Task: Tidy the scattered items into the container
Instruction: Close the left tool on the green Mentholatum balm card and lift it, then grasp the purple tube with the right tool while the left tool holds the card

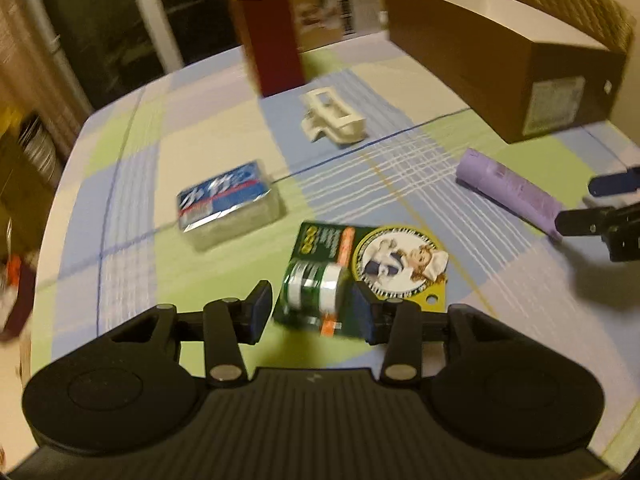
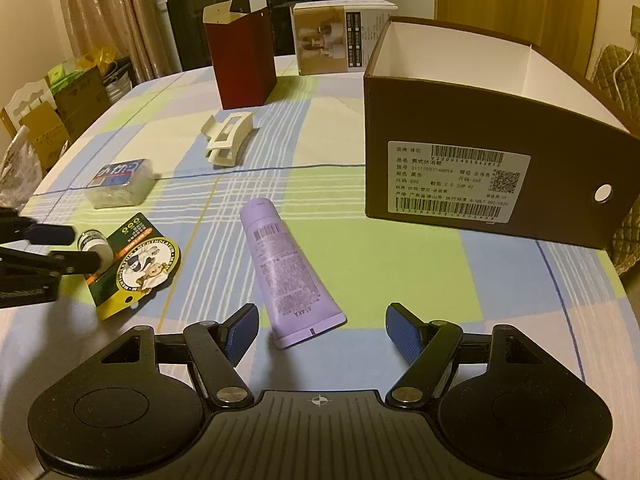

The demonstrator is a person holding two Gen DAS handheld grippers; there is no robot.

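1. Blue-padded left gripper sits spread around the green lip-balm blister pack on the plaid tablecloth, pads not pressing it.
2. Right gripper hangs wide apart over the purple tube.
3. Farther off lie a wrapped soap bar and cream hair claw.
4. Brown shoebox stands open, right.

A checked-cloth bench carries an open red carton and a printed product box; curtains hang behind.
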